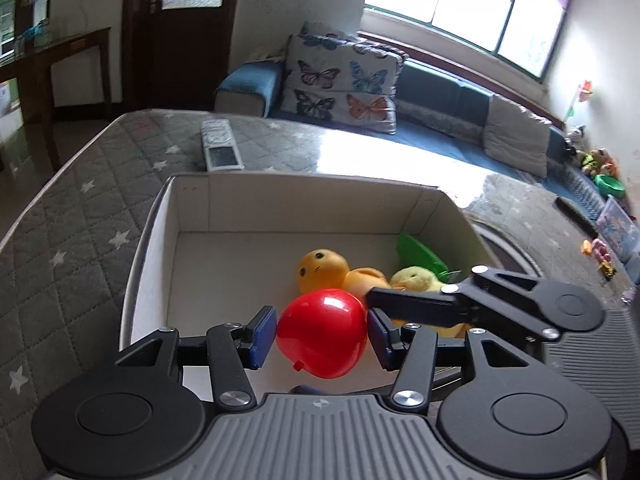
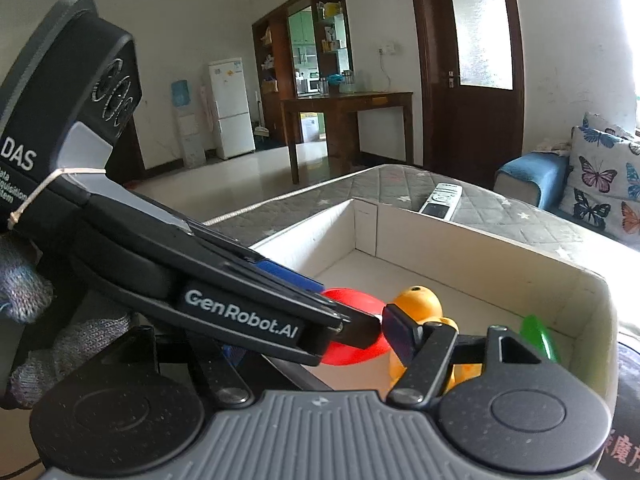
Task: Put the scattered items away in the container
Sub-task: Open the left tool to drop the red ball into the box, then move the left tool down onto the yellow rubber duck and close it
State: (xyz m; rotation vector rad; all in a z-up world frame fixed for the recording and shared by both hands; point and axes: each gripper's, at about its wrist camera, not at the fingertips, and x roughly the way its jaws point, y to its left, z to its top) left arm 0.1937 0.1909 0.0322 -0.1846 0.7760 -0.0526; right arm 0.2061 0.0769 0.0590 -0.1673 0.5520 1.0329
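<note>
Hovering my left gripper (image 1: 322,334) over the white box (image 1: 304,204), jaws wide, the red ball (image 1: 322,332) between the blue pads (image 1: 264,336); a sliver of gap shows on each side, so no firm grip. Orange duck (image 1: 324,270), yellow plush (image 1: 416,280) and green piece (image 1: 420,254) lie from 12 to 2 o'clock. My right gripper (image 2: 316,340) crosses from 3 o'clock, partly spread, empty as far as I can see. Risk: grippers colliding, or the ball bouncing off the duck.
</note>
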